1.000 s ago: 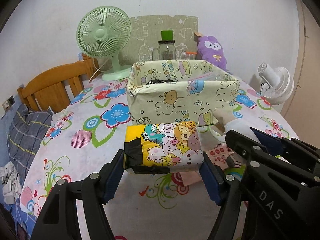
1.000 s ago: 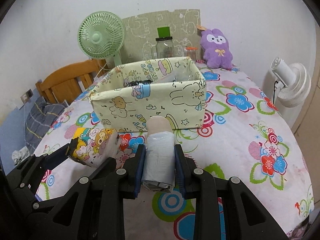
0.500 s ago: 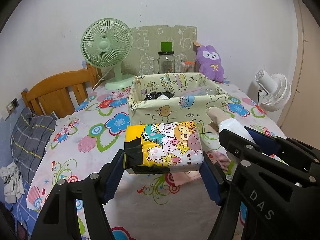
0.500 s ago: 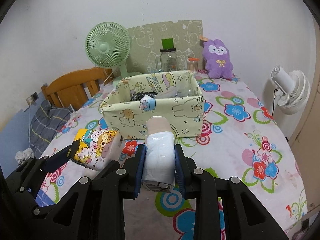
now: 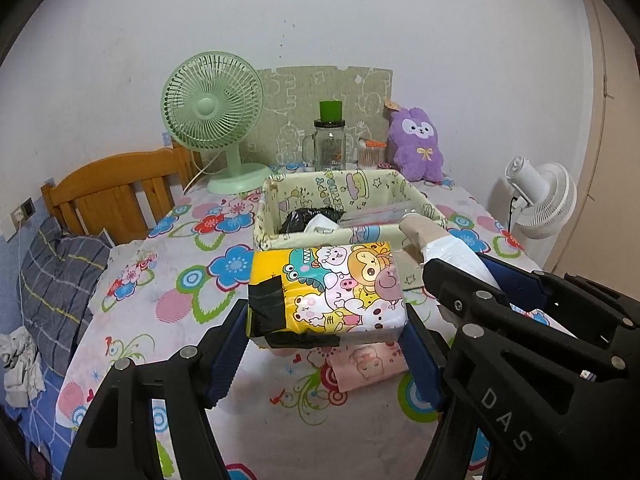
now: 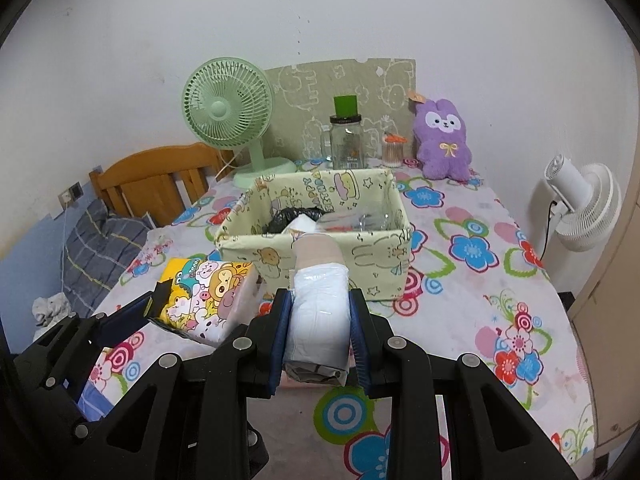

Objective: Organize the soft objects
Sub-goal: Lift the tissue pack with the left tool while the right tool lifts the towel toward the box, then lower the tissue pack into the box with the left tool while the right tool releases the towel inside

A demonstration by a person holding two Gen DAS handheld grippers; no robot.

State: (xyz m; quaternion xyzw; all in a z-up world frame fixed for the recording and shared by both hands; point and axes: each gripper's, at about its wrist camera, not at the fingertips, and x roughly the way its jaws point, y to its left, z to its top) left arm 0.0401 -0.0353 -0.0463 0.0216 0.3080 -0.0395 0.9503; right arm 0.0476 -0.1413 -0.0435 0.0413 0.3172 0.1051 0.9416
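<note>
My left gripper (image 5: 326,344) is shut on a yellow cartoon-print tissue pack (image 5: 325,287) and holds it above the table, short of the fabric box (image 5: 344,236). My right gripper (image 6: 319,336) is shut on a white plastic-wrapped roll with a beige end (image 6: 319,304), also raised in front of the box (image 6: 360,252). The roll also shows in the left wrist view (image 5: 444,244), and the tissue pack in the right wrist view (image 6: 206,300). The box holds a black bag (image 6: 294,216), a white item and clear plastic.
A flowered tablecloth (image 6: 480,288) covers the table. At the back stand a green fan (image 5: 212,116), a glass jar (image 5: 330,148) and a purple plush (image 5: 418,146). A white fan (image 6: 580,208) is right, a wooden chair (image 5: 116,196) left. A pink packet (image 5: 370,364) lies below my left gripper.
Both grippers have risen with their loads, so the views now look down into the box. Their grips are unchanged.
</note>
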